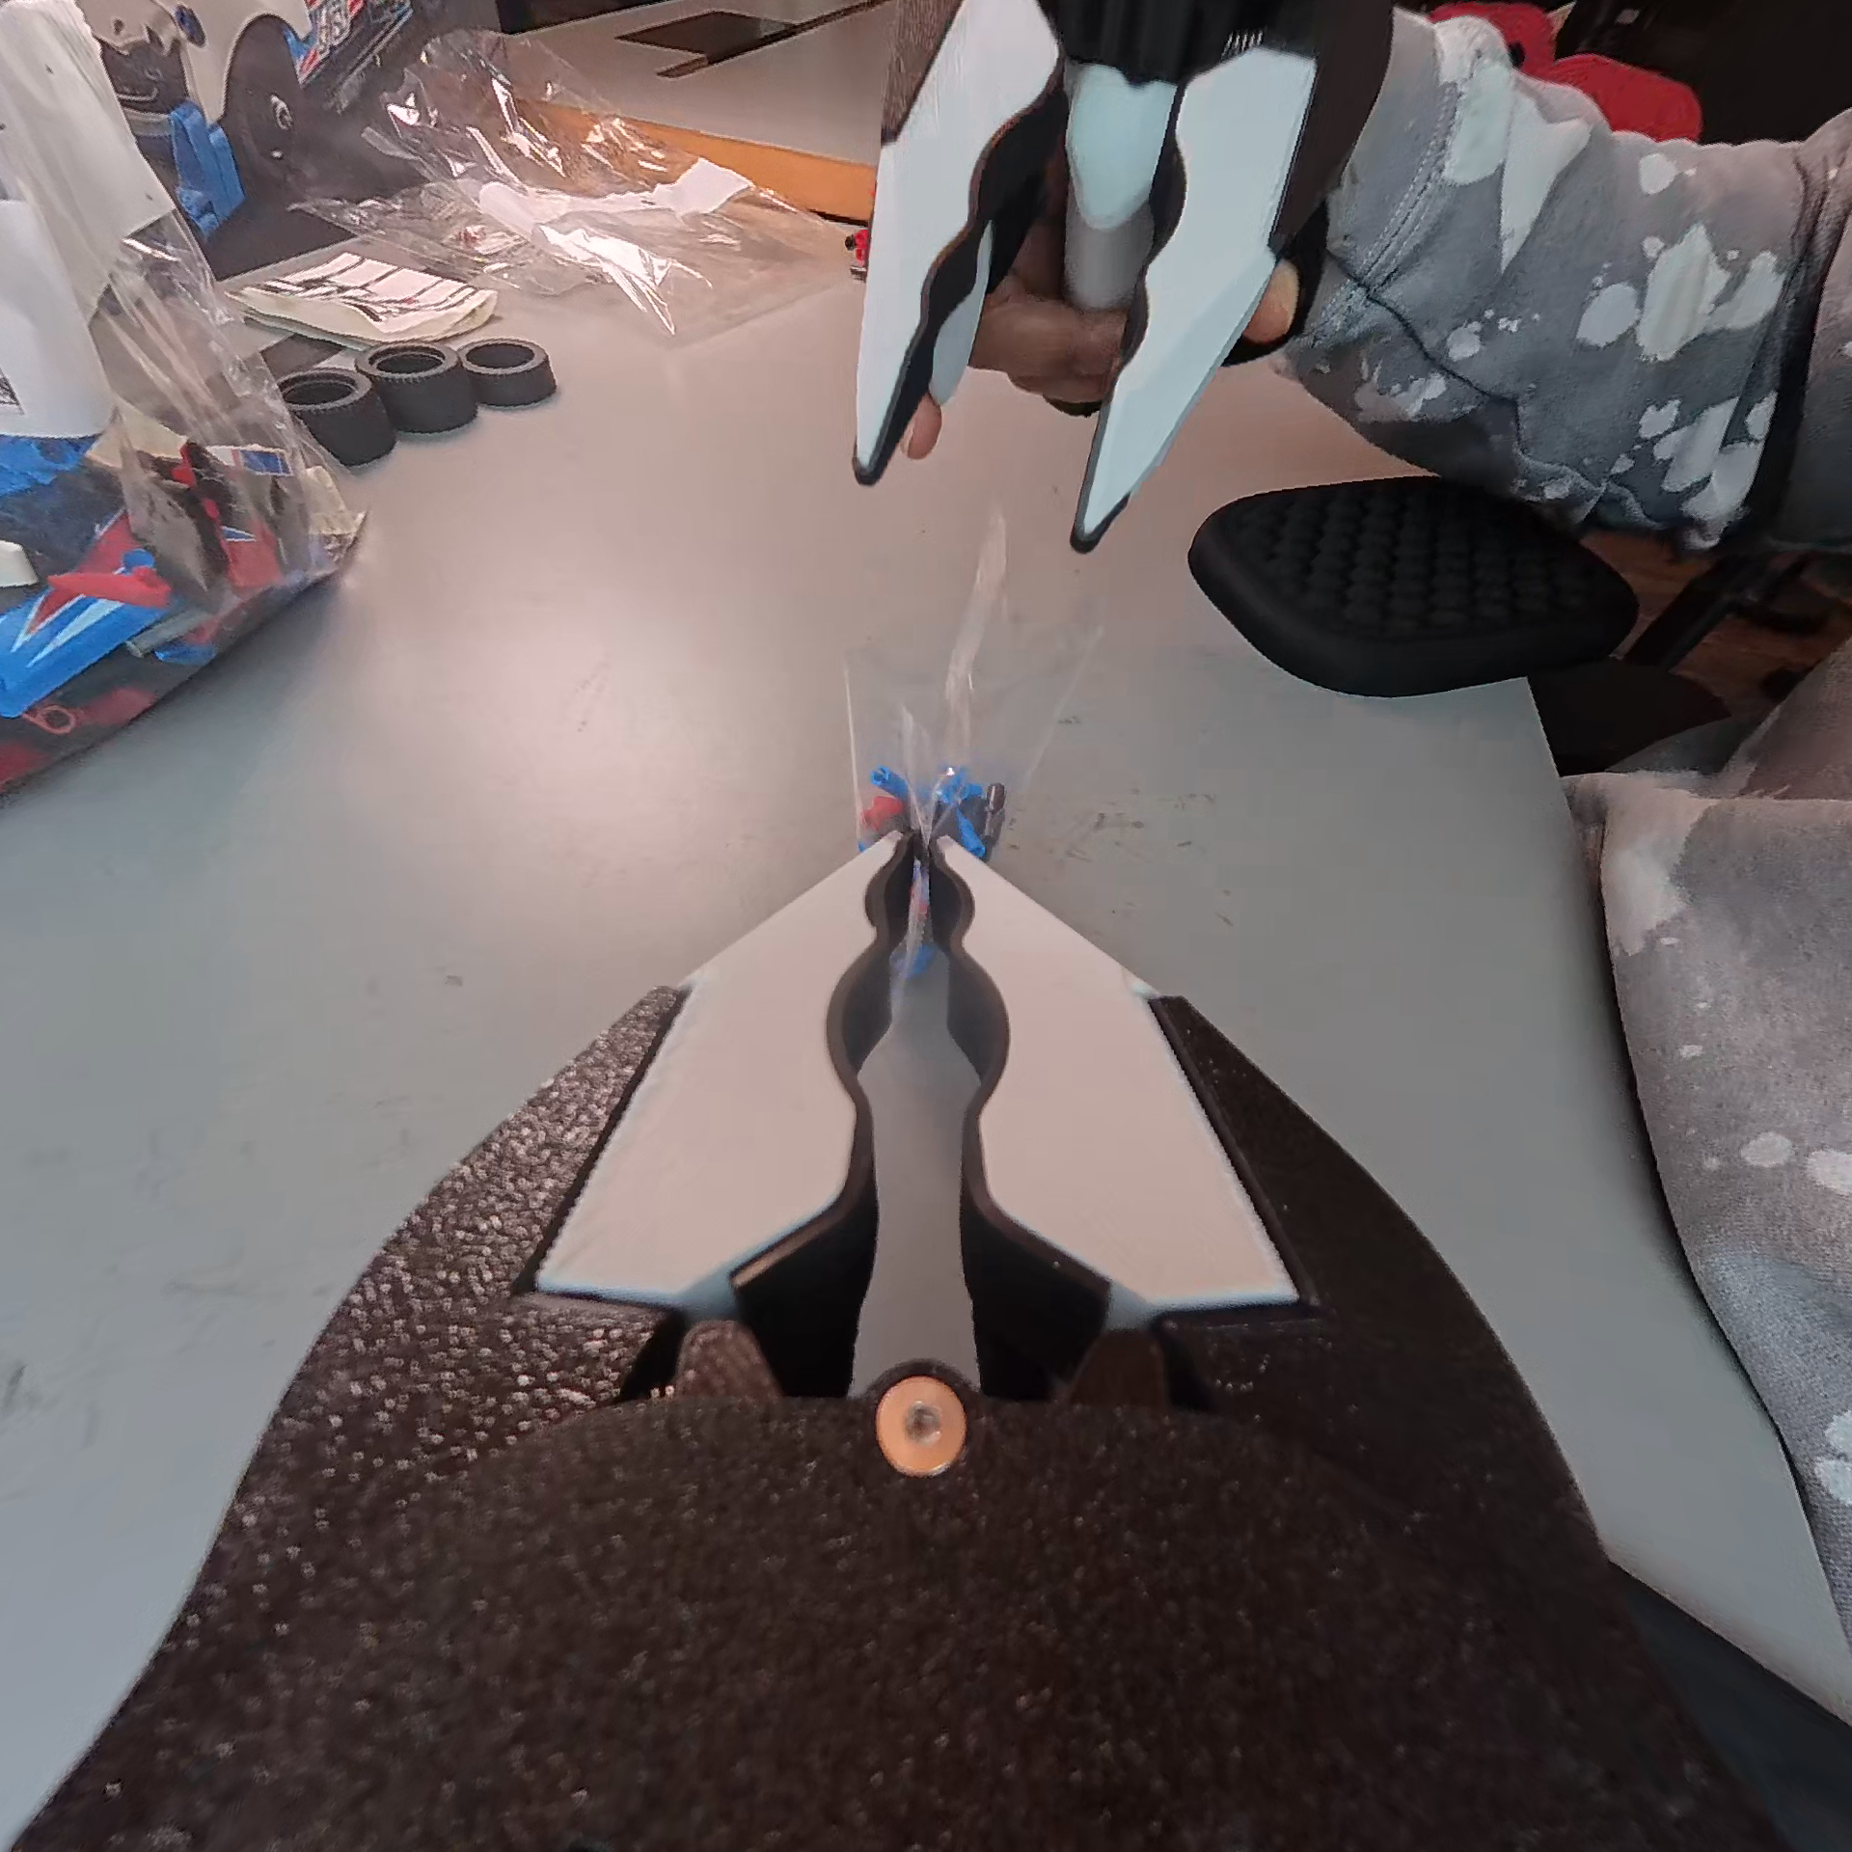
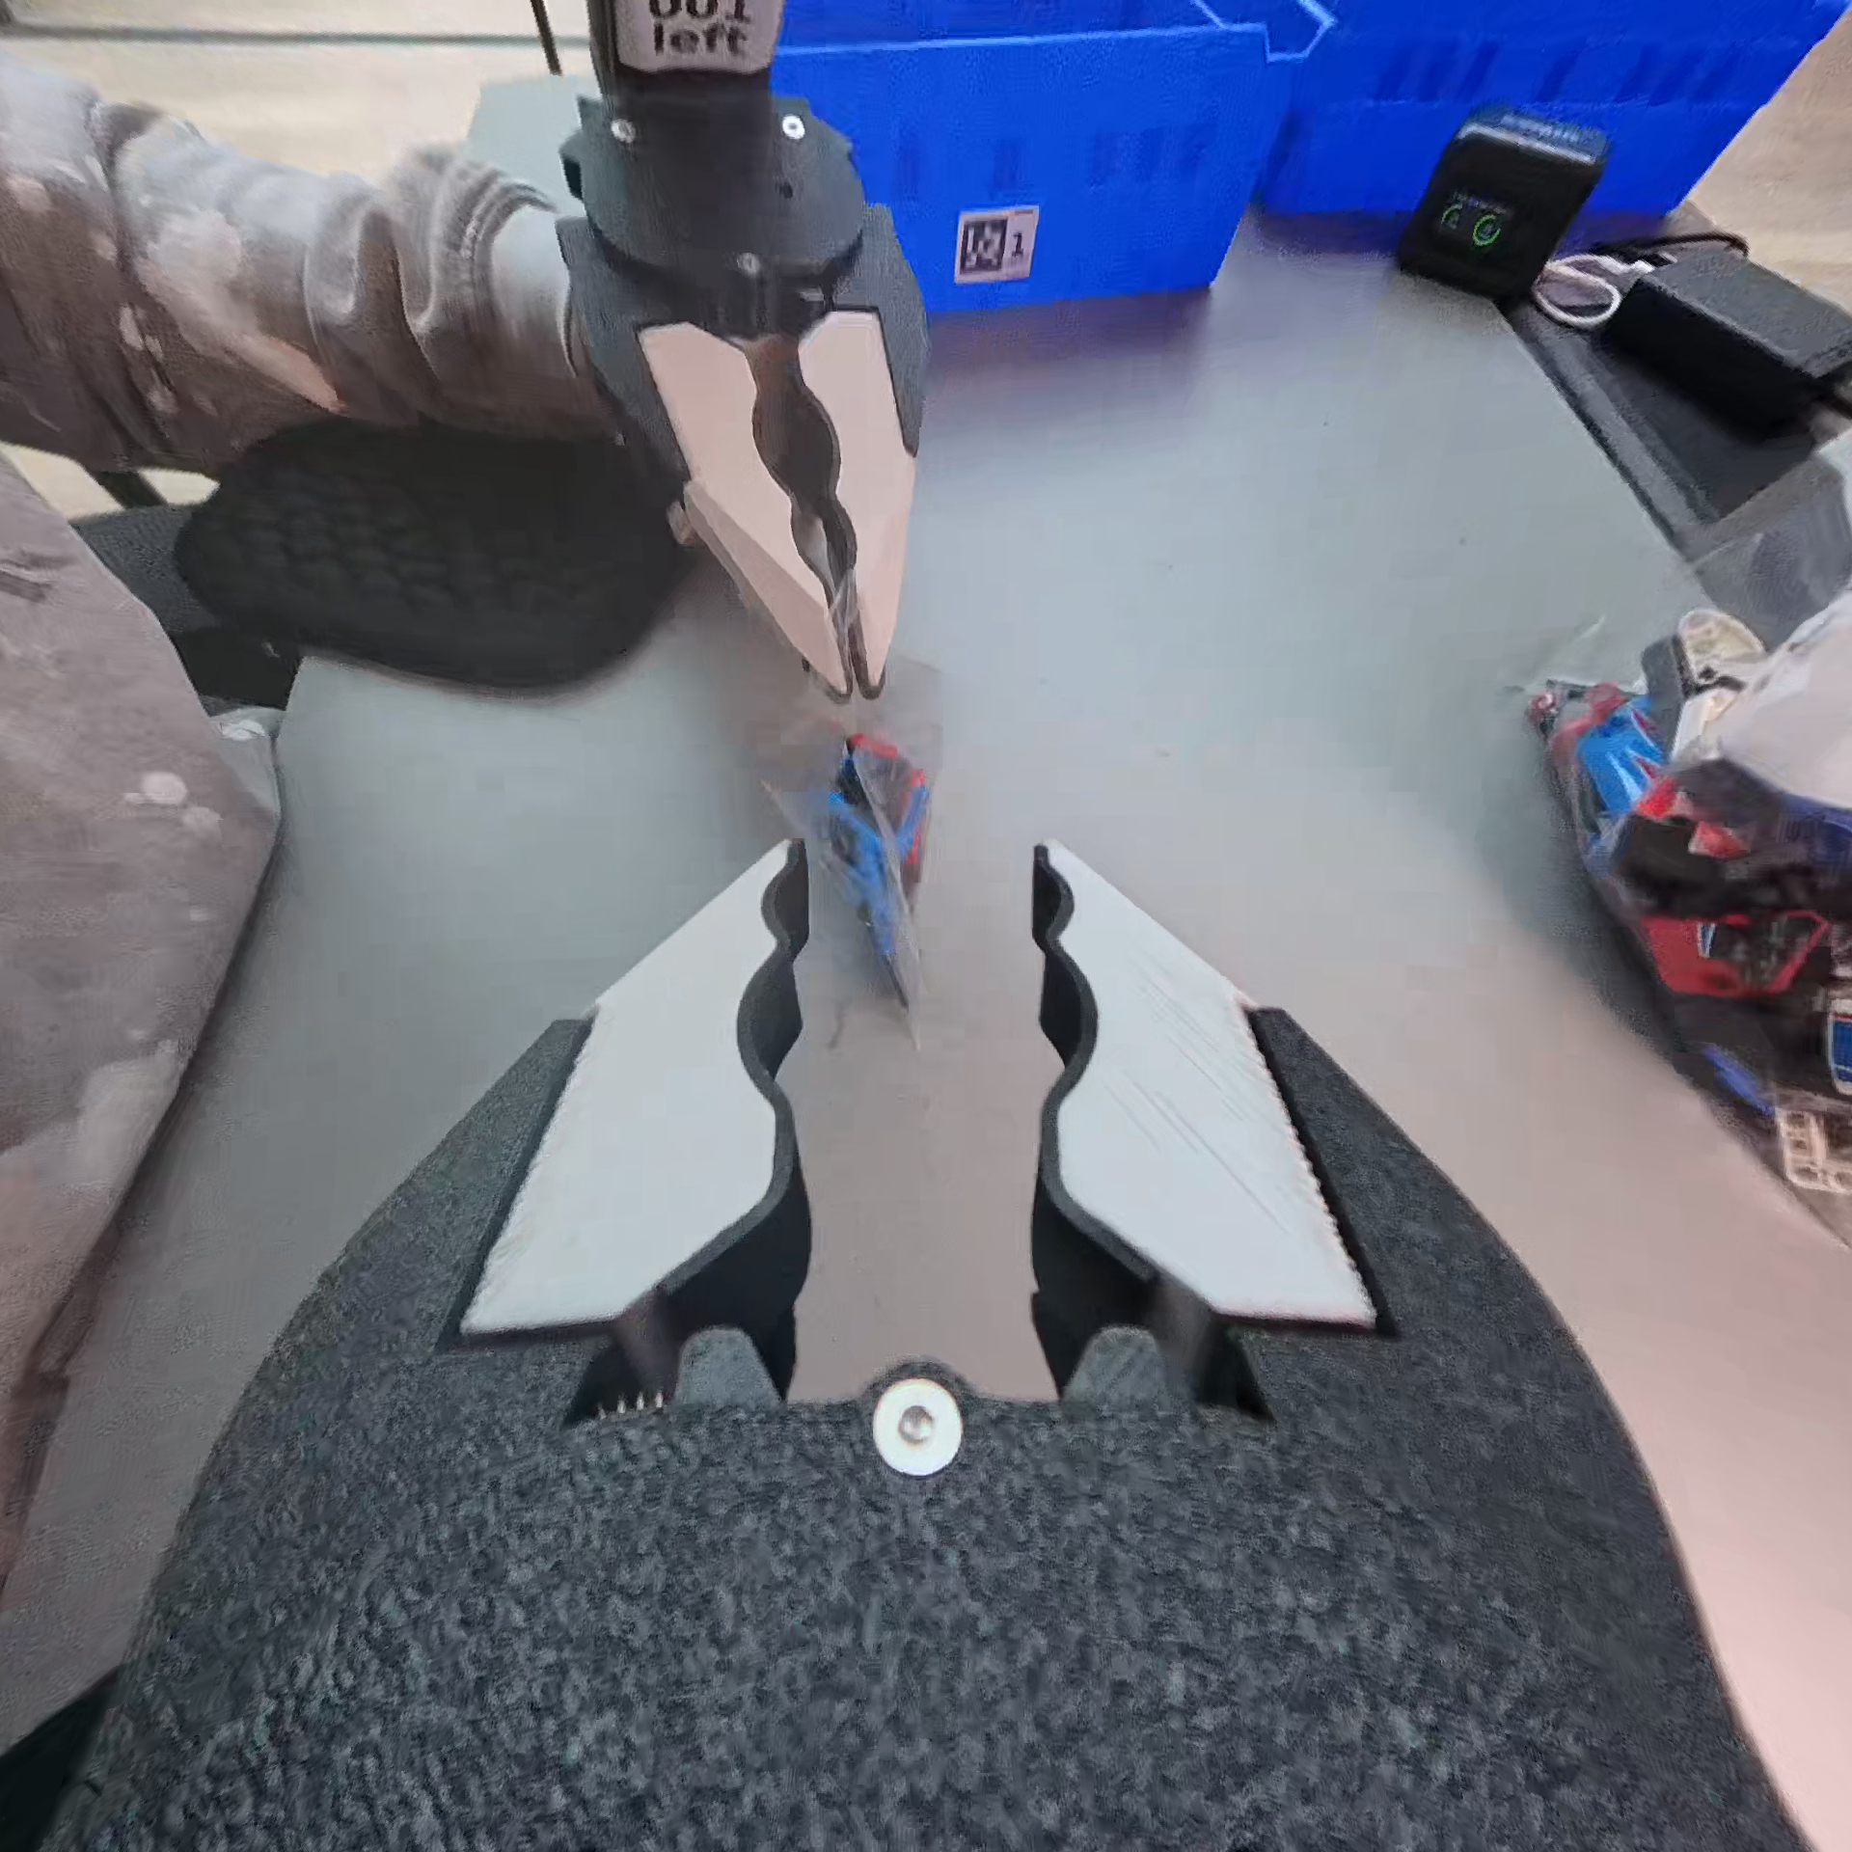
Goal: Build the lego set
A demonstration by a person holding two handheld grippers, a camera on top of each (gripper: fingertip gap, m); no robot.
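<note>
Left gripper [image 1: 920,852] pinches small clear parts bag [image 2: 874,842], hanging over the tabletop [image 1: 501,802] near its edge. Right gripper [image 2: 920,862] spread, empty. Step: opening bag; next, right likely grips opposite edge.

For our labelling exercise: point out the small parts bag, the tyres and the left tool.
Parts bag [image 2: 877,852], right wrist view, on the blue pieces inside.
Tyres [image 1: 416,386], left wrist view, on the middle tyre.
Left tool [image 1: 917,852], left wrist view, between its tips.
</note>
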